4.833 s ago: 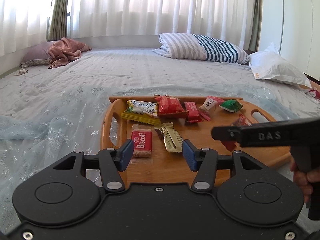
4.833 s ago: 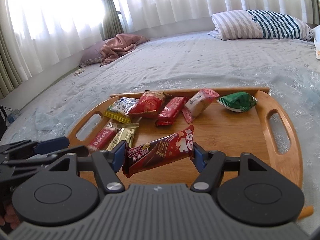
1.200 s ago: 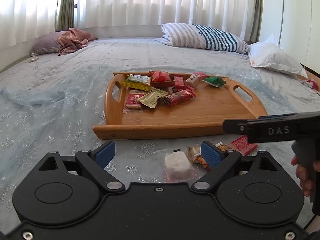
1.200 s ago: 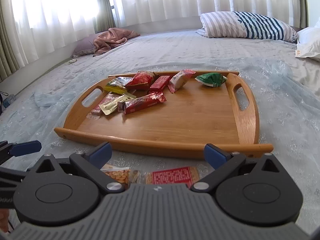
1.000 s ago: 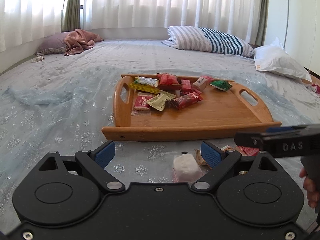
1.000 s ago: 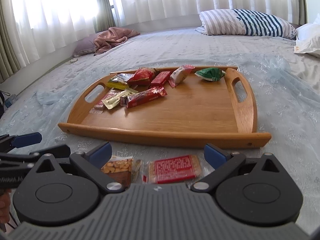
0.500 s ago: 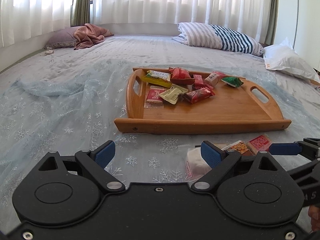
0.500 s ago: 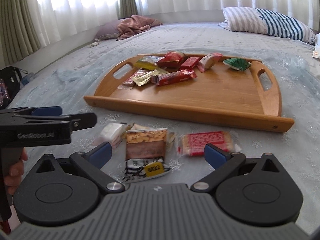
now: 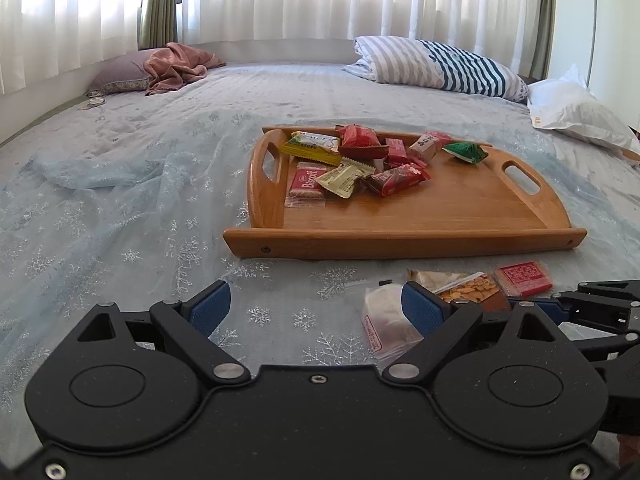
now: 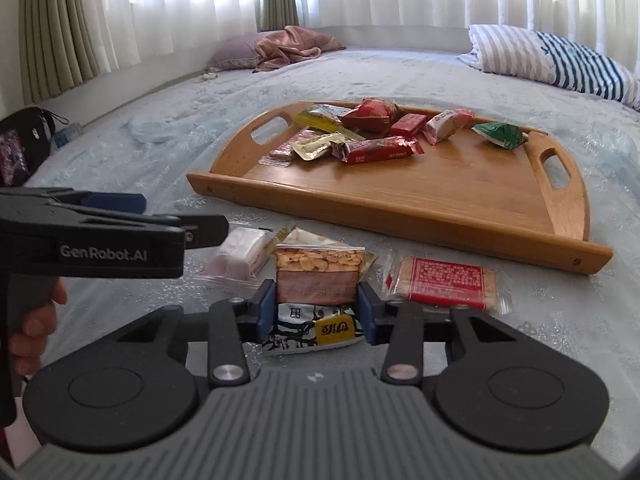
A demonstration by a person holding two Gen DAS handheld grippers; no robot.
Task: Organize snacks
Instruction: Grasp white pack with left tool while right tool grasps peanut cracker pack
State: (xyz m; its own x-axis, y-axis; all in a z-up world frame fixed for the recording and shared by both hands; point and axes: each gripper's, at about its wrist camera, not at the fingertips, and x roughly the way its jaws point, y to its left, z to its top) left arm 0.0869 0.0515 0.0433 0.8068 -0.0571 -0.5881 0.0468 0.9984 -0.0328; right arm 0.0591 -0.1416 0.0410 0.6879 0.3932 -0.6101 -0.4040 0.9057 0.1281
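Our right tongs [image 10: 317, 312] were closing, their blue pads already against both sides of the nut packet [image 10: 319, 278], which lay on the bed [image 10: 552, 320] just in front of the wooden tray [image 10: 460, 216]. To do this pickup well, we judged we should squeeze only until the soft wrapper stopped giving, then lift straight up so its loose lower end cleared the bedspread before we carried it over the tray's near wall. The packet showed a photo of nuts on top, a brown band in the middle and a yellow label below. The white pouch [image 10: 240, 256] sat just beside it on one side, the red cracker pack [image 10: 444, 280] on the other. Our left tongs [image 9: 316, 312] hung released, holding nothing, over the bedspread. The other snacks sat heaped at the tray's far end.
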